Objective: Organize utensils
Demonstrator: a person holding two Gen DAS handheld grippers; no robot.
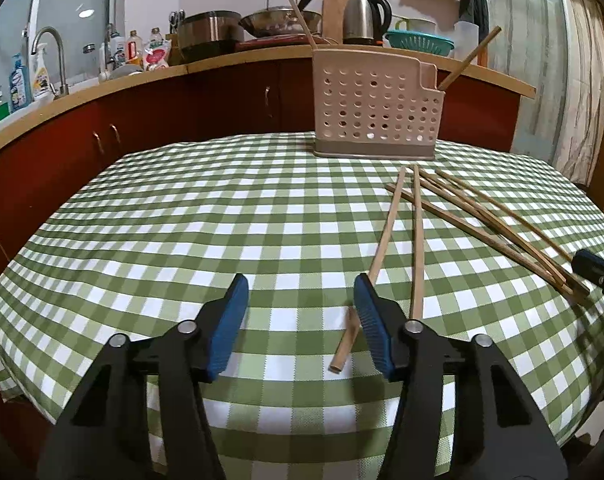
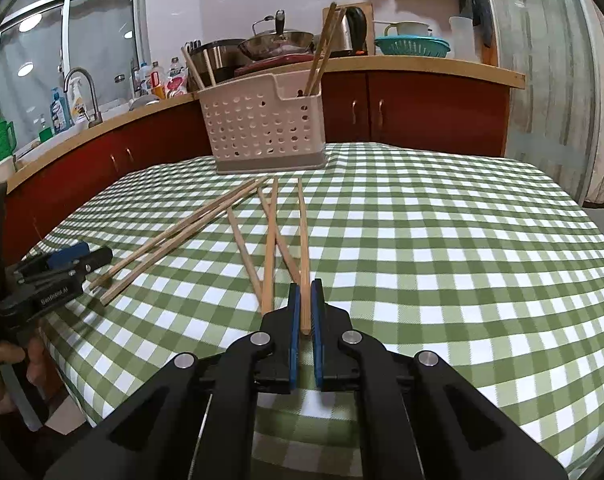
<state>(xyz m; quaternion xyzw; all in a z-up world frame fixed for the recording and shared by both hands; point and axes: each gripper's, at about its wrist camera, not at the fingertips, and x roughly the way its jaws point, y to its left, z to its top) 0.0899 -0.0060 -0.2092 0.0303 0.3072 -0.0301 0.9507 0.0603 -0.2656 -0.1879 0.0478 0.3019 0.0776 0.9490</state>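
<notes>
Several wooden chopsticks [image 1: 466, 216] lie loose on the green checked tablecloth [image 1: 221, 220], in front of a beige perforated utensil holder [image 1: 376, 106] that has chopsticks standing in it. My left gripper [image 1: 301, 292] is open and empty, low over the cloth; one chopstick [image 1: 382, 248] runs by its right finger [image 1: 372, 320]. In the right wrist view my right gripper [image 2: 306, 292] is shut on the near end of one chopstick [image 2: 303, 240]. Other chopsticks [image 2: 181, 236] lie to its left, the holder [image 2: 263, 120] stands behind them, and the left gripper [image 2: 67, 258] shows at the left edge.
A kitchen counter [image 1: 237, 58] with red cabinets runs behind the table, carrying a sink tap [image 1: 55, 56], bottles, pots, a kettle [image 1: 364, 20] and a teal colander [image 1: 420, 40]. The table's near edge drops off below both grippers.
</notes>
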